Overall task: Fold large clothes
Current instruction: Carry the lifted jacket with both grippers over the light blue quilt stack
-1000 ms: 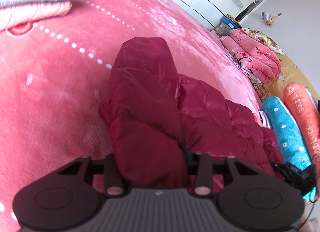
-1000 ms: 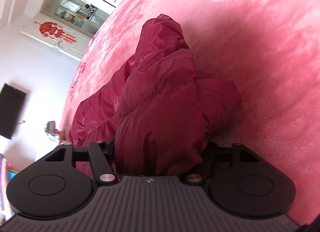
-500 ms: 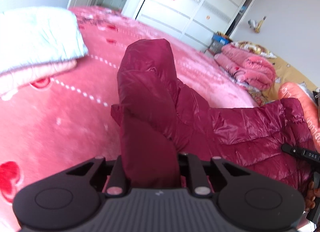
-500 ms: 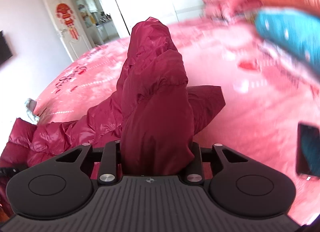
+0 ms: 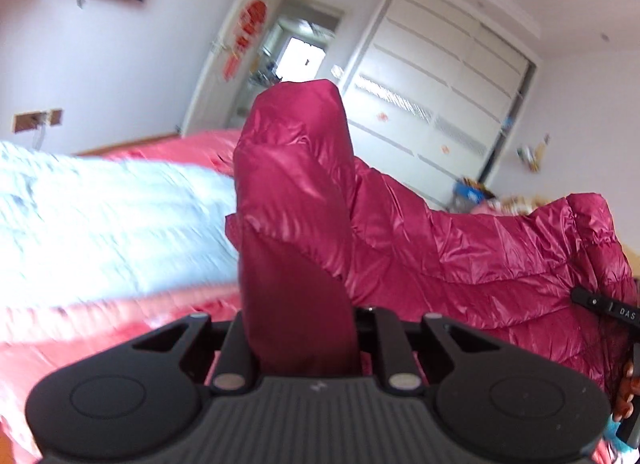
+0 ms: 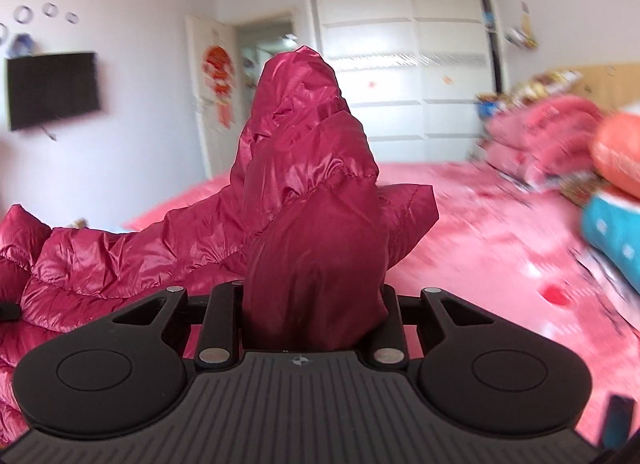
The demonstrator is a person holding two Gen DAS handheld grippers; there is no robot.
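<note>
Jacket [image 5: 460,248] hangs between left claw [image 5: 304,328] and closing right claw [image 6: 316,304], both near level.

Walls: plain white [image 6: 132,64], brightly lit by daylight.
Wardrobe: white panelled sliding doors [image 6: 404,44] are seen at 12 o'clock in the right wrist view, small red stickers on them.
Door: a white door [image 6: 208,76] with a red ornament is set open at 11 o'clock; a lit room is seen beyond.
Television: a dark screen [image 6: 52,88] is mounted on the wall at 9 o'clock.
Bed: a pink patterned cover [image 6: 500,232] is spread across; folded pink quilts [image 6: 540,132] are stacked at 2 o'clock.
</note>
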